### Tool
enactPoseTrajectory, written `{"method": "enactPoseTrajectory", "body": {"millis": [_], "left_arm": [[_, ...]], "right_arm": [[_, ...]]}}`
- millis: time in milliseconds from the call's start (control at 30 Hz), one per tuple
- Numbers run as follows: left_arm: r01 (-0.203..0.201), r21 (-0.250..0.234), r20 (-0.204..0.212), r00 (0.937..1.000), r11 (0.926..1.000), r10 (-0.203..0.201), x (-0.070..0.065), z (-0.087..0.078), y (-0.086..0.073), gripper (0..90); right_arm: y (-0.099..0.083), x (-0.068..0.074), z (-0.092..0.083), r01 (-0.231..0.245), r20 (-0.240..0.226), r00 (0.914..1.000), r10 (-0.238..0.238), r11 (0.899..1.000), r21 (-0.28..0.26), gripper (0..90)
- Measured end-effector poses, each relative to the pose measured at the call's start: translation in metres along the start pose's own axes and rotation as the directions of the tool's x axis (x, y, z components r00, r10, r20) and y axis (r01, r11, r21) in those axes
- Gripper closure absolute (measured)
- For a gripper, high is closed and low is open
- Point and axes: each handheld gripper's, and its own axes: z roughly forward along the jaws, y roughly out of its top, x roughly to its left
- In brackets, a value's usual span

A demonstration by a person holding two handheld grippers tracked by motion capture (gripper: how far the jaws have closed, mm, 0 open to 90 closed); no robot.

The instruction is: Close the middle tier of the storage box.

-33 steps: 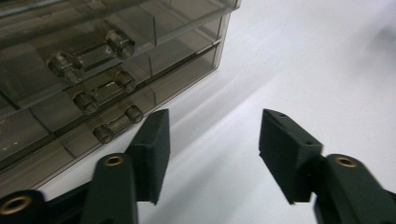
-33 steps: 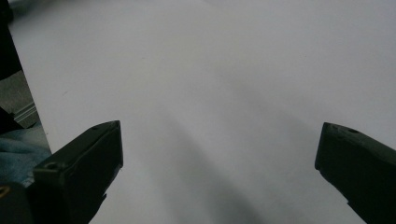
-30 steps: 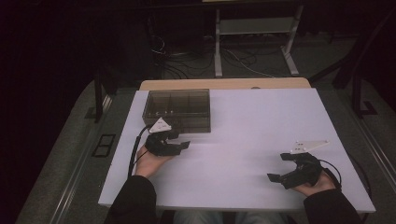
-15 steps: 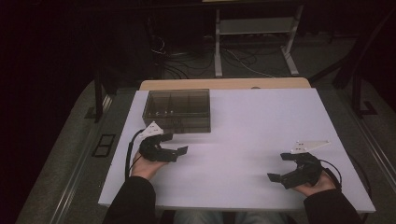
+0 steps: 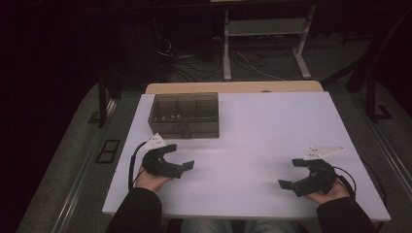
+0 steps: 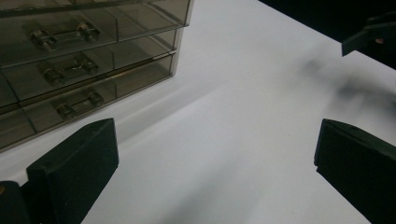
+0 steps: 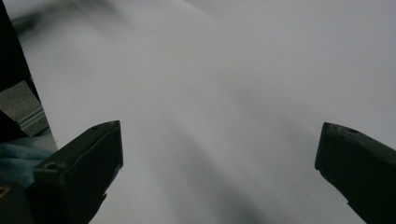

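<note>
The smoky, see-through drawer box (image 5: 184, 115) stands on the white bench (image 5: 272, 145) in the upper left of the high view, near the bench's far edge; in the left gripper view it takes the upper left corner, its three drawers (image 6: 88, 70) stacked and each front carrying a small clear handle (image 6: 63, 35); all three fronts look flush with the case, so the drawers seem shut, though what lies inside is too dim to tell.

The left gripper (image 5: 182, 155) sits in the lower left of the high view, just in front of the box and apart from it; its fingers (image 6: 79, 163) have just been opening and now stand wide with only bare bench between them, holding nothing. The right gripper (image 5: 287, 174) rests in the lower right of the high view, well apart from the box; its fingers (image 7: 84, 161) are likewise spread wide over bare bench and grip nothing.

As a judgement, the work with the box looks either freshly let go or not yet taken up; nothing has been drawn out and nothing lies loose on the bench; whatever is to be done with a drawer appears to remain ahead, beginning with the left gripper, the nearer of the two, closing on a handle.
</note>
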Motion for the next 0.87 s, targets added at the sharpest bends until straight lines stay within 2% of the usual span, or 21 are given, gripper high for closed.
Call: {"method": "enactPoseTrajectory", "body": {"millis": [233,500,667,867], "left_arm": [[-0.005,-0.025,0.006,1.0,0.9997,0.006,-0.007,-0.008,-0.005,0.0],[-0.022,-0.077,0.016,0.9996,0.9968,0.024,-0.016,-0.015,-0.01,0.0],[-0.033,-0.07,0.032,0.9989,0.997,0.035,-0.021,-0.016,-0.013,0.0],[-0.038,-0.067,0.028,0.9988,0.9971,0.04,-0.022,-0.014,-0.014,0.0]], "right_arm": [[0.0,0.002,0.0,-0.003,-0.007,1.0,0.003,1.0,0.004,0.4],[0.0,0.003,0.0,-0.004,-0.007,1.0,0.004,1.0,0.006,0.4],[-0.001,0.005,0.0,-0.003,-0.009,0.9999,0.003,1.0,0.003,0.4],[-0.001,0.005,-0.001,-0.006,-0.013,0.9999,0.006,1.0,-0.002,0.4]]}}
